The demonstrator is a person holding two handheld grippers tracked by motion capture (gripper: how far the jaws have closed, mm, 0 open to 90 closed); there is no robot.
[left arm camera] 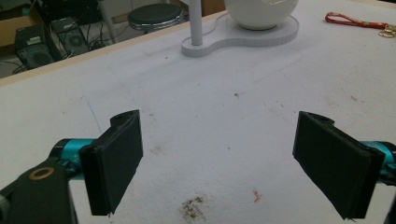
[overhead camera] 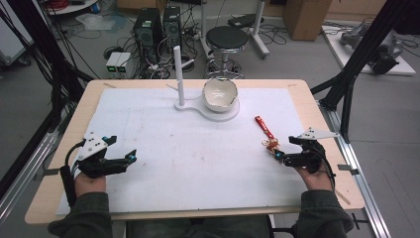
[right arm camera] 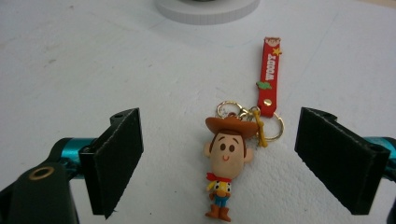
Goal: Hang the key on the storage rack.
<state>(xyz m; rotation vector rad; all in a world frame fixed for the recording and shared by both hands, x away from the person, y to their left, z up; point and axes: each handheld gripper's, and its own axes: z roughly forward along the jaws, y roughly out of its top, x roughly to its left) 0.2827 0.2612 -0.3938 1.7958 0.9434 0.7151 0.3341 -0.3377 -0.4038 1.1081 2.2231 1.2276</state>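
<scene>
Keychain (right arm camera: 227,161) between right gripper's (right arm camera: 219,158) fingers (right arm camera: 116,161)

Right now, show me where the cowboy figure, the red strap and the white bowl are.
cowboy figure (right arm camera: 225,164), right gripper view, on its face.
red strap (right arm camera: 269,74), right gripper view, mid-length on the lettering.
white bowl (overhead camera: 219,94), high view, on its inner wall.

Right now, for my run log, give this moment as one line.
right gripper: jaws open astride cowboy figure keychain with red strap, not gripping | left gripper: open above white table mat
</scene>
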